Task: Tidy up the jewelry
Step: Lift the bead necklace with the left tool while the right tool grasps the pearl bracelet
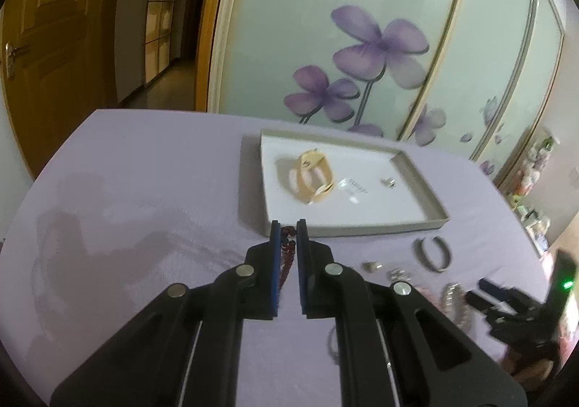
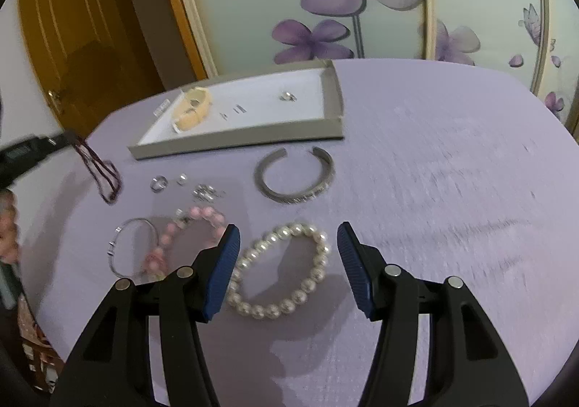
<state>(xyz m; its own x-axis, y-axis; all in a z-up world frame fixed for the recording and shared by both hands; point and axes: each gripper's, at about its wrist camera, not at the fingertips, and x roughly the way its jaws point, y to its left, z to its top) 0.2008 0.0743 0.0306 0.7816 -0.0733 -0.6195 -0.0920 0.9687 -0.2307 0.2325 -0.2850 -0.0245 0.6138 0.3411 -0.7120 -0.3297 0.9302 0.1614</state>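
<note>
Left gripper (image 1: 288, 226) pinches the floppy red bead string (image 1: 287, 255); right gripper (image 2: 288, 237) hangs open over slippery pearls (image 2: 280, 271).

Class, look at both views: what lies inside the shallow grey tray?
Inside the tray: a cream watch at its left, a small silver ring to the right, and printed lettering. The floor under the watch is hidden.

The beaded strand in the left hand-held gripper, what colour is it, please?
Dark red beaded strand, clearest in the right wrist view.
</note>
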